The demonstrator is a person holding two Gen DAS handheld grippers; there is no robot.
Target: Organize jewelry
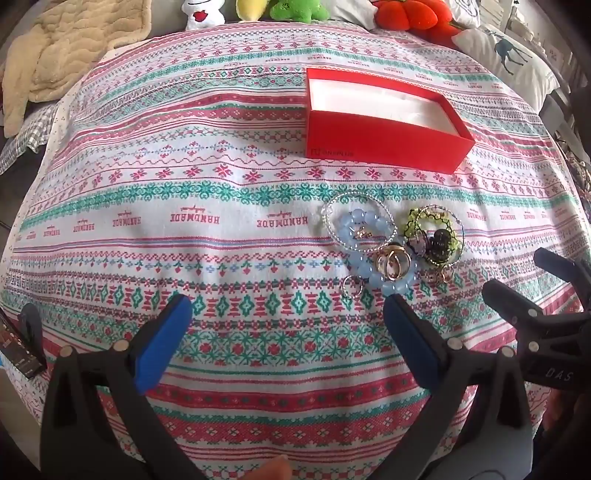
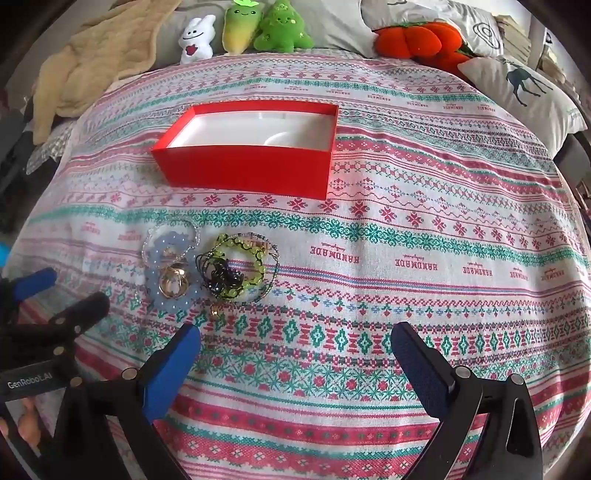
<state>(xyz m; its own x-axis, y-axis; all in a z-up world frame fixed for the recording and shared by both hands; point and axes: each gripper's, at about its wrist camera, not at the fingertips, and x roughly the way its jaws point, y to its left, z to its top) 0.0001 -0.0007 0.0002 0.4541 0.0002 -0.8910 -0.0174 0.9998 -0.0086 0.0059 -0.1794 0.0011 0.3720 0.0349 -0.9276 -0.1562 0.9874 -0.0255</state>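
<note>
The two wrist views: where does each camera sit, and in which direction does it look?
Left wrist view: sits on the open left gripper, looking forward over the patterned cloth; the jewelry pile lies ahead right, the right gripper enters at the right edge.
Right wrist view: sits on the open right gripper, facing the same way; the pile lies ahead left, the left gripper enters at left.
Both share the red box, pile, cloth and plush toys.

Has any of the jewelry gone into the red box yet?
No, the red box shows only its bare white inside, and the jewelry pile lies on the cloth in front of it.
</note>
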